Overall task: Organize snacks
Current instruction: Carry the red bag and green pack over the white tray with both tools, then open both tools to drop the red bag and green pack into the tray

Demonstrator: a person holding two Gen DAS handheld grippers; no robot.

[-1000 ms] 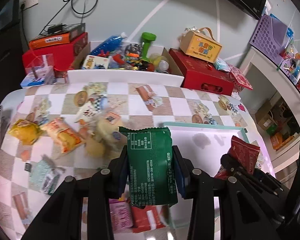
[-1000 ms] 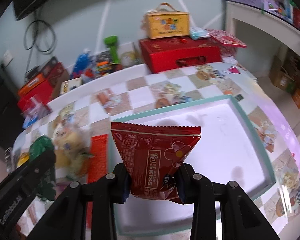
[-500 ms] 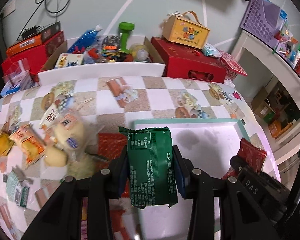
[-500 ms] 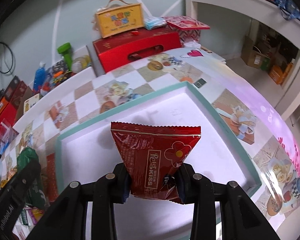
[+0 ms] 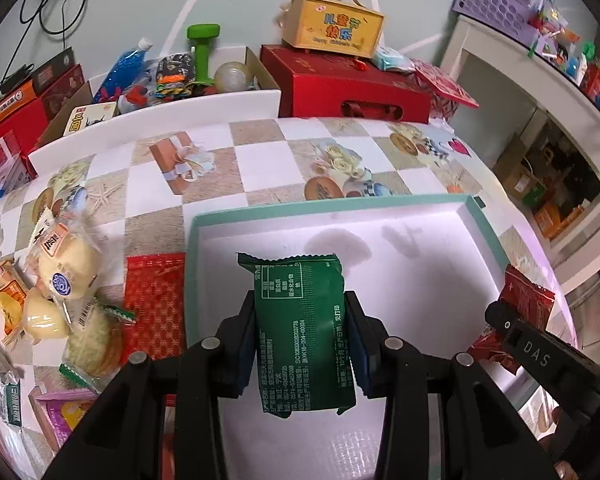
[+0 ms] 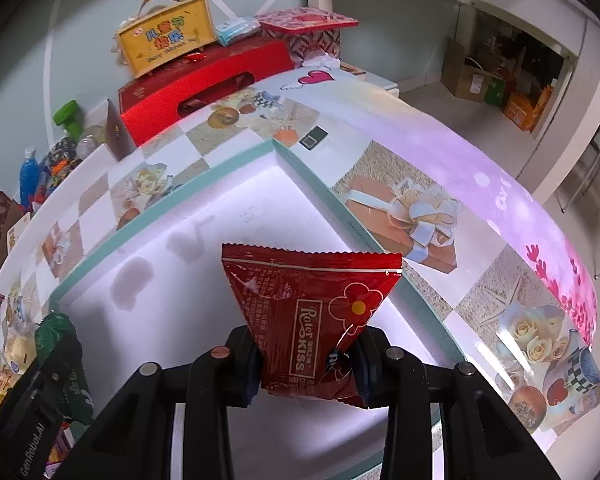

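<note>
- You hold a dark green packet point(image 5: 304, 332) with pale print.
- Your other packet point(image 6: 312, 320) is red, with a flower.
- The tray point(image 5: 485, 224) is white, teal-rimmed.

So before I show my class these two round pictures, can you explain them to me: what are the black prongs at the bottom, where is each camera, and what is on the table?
No robot here: a person carries a two-finger tool in each hand, with a wide-angle camera on each looking along its fingers. The black prongs are those fingers. One picture is from the left tool, shut on a green packet. The other is from the right tool, shut on a red packet. Both hang over a white tray with a teal rim, on a checked tablecloth. More snacks lie left of the tray, and gift boxes stand at the back.
</note>
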